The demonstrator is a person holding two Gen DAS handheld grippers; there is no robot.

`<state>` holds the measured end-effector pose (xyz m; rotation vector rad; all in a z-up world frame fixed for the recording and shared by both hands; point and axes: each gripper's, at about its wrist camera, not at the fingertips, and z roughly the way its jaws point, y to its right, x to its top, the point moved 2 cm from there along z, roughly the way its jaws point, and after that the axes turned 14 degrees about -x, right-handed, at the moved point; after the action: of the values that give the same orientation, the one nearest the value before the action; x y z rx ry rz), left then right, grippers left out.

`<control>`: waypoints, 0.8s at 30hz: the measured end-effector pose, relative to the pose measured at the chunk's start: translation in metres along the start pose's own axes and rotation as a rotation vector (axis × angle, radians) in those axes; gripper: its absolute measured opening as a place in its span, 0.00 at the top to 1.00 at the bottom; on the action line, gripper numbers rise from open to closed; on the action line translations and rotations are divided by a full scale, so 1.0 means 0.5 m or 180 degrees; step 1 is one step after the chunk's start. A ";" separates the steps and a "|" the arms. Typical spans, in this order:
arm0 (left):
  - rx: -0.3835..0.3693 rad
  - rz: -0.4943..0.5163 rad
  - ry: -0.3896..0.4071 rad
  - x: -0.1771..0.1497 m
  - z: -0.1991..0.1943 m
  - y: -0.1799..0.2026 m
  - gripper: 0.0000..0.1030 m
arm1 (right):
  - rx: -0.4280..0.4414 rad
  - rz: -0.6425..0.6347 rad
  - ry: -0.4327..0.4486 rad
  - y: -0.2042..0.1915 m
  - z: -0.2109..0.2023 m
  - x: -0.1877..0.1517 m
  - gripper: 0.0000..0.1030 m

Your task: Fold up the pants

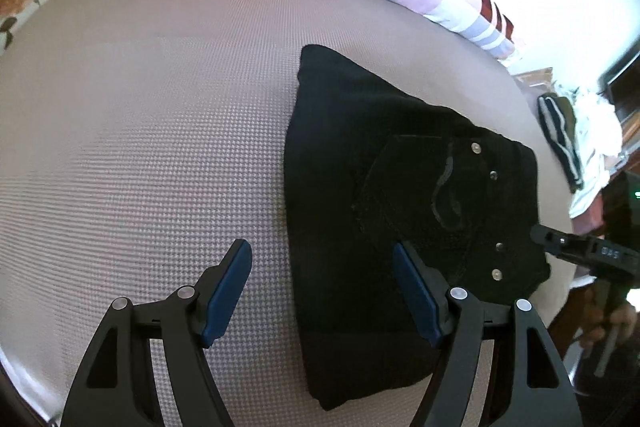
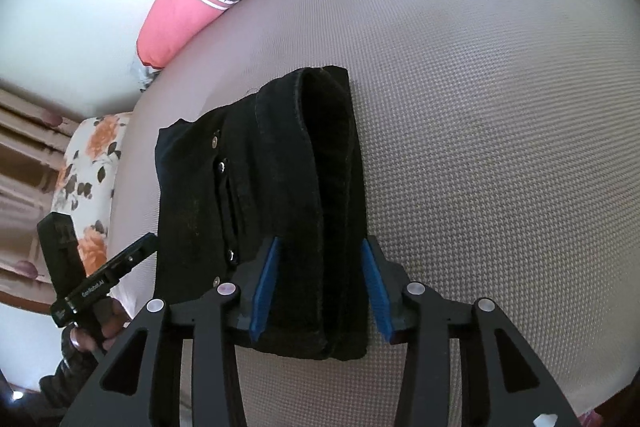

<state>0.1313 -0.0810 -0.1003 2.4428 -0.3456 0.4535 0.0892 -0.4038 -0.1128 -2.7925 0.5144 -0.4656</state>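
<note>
The black pants (image 1: 400, 195) lay folded on the bed (image 1: 140, 147), near its edge. My left gripper (image 1: 322, 267) and right gripper (image 2: 320, 259) hovered spread apart, holding nothing.

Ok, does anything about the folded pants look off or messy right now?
Nothing stands out. The black pants lie folded in a compact stack on the textured bed surface, edges fairly even. Both the left hand-held gripper and right hand-held gripper are open.
</note>
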 end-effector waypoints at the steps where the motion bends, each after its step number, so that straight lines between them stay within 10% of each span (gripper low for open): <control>1: -0.0048 -0.0011 -0.0016 0.000 0.001 0.000 0.29 | 0.0022 -0.0009 -0.0012 0.001 0.001 0.000 0.61; 24: -0.0775 -0.0468 -0.0180 0.031 0.033 -0.043 0.29 | 0.0798 0.0071 -0.0174 0.070 0.042 0.011 0.56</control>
<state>0.1567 -0.0769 -0.1177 2.2274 -0.2281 0.2628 0.0909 -0.4332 -0.1416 -2.5494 0.4416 -0.4166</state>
